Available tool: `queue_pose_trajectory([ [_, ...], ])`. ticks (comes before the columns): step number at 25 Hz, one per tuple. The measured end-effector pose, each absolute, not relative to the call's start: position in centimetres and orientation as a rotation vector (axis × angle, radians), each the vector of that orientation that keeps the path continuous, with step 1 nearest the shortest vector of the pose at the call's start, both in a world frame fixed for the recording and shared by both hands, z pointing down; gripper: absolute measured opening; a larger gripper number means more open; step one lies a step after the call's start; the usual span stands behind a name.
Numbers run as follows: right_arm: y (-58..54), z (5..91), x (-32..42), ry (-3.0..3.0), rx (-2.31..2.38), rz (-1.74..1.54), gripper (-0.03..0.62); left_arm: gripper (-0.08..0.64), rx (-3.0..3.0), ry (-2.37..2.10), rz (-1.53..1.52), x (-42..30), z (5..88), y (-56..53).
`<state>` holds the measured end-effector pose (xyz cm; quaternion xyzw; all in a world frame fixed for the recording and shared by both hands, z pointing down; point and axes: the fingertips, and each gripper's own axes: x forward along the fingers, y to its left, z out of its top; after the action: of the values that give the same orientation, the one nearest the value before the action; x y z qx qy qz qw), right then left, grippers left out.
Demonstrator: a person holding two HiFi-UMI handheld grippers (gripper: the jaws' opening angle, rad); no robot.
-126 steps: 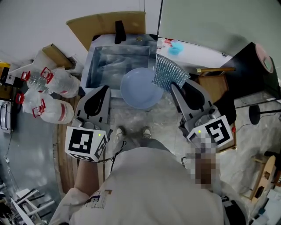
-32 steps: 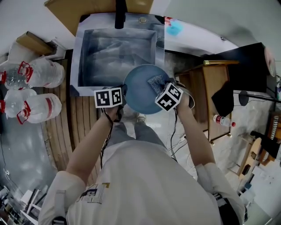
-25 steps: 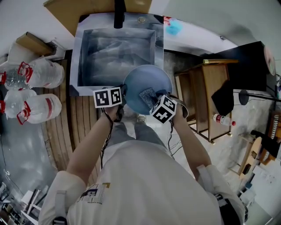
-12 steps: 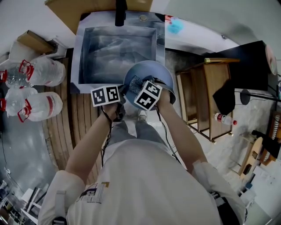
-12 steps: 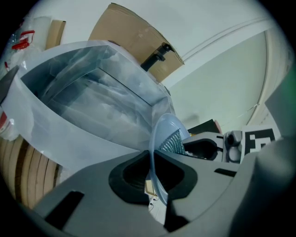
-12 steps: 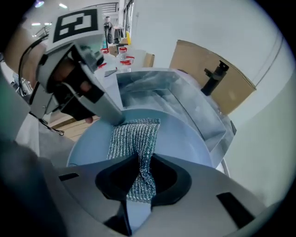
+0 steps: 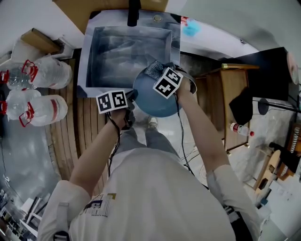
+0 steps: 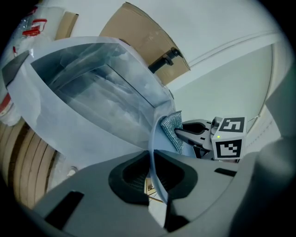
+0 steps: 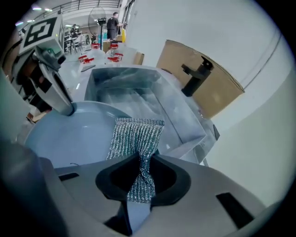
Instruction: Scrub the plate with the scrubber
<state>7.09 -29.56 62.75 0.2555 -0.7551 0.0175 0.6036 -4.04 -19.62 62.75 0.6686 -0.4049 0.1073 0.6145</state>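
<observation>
In the head view the round blue plate (image 7: 157,101) hangs in front of the sink, below my hands. My left gripper (image 7: 131,95) is shut on its left rim. Seen from the left gripper view, the plate (image 8: 152,139) runs edge-on between the left gripper's (image 8: 153,161) pads. My right gripper (image 7: 157,74) is shut on the silvery mesh scrubber (image 7: 152,69), which lies at the plate's far rim. The right gripper view shows the scrubber (image 9: 137,134) bunched between the right gripper's (image 9: 138,159) pads and fanned out on the plate (image 9: 69,134), with the left gripper's finger (image 9: 62,99) on the rim.
A plastic-lined sink (image 7: 94,56) with a black faucet (image 7: 134,12) lies just beyond the plate. Large water bottles (image 7: 37,110) stand at the left on wooden slats. A wooden cabinet (image 7: 228,101) is at the right. A blue object (image 7: 190,29) rests on the white counter.
My right gripper has swept the scrubber across the plate, from its near right part over the middle to the far rim by the sink. The left gripper kept its hold and rolled a little.
</observation>
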Motion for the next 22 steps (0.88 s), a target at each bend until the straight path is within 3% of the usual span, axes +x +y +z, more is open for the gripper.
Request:
queue_pose_trajectory([
  [6, -28.6, 62.2, 10.8, -1.651, 0.472, 0.025, 0.097, 0.041, 1.541, -0.940, 0.256, -4.4, 62.9, -20.0],
  [12, -23.2, 61.7, 12.6, -1.607, 0.419, 0.208, 0.095, 0.043, 1.527, -0.947, 0.244, -4.6, 62.9, -20.1],
  [22, -17.5, 62.7, 4.9, -1.705, 0.296, 0.284, 0.098, 0.048, 1.523, -0.938, 0.226, -4.4, 62.9, -20.4],
])
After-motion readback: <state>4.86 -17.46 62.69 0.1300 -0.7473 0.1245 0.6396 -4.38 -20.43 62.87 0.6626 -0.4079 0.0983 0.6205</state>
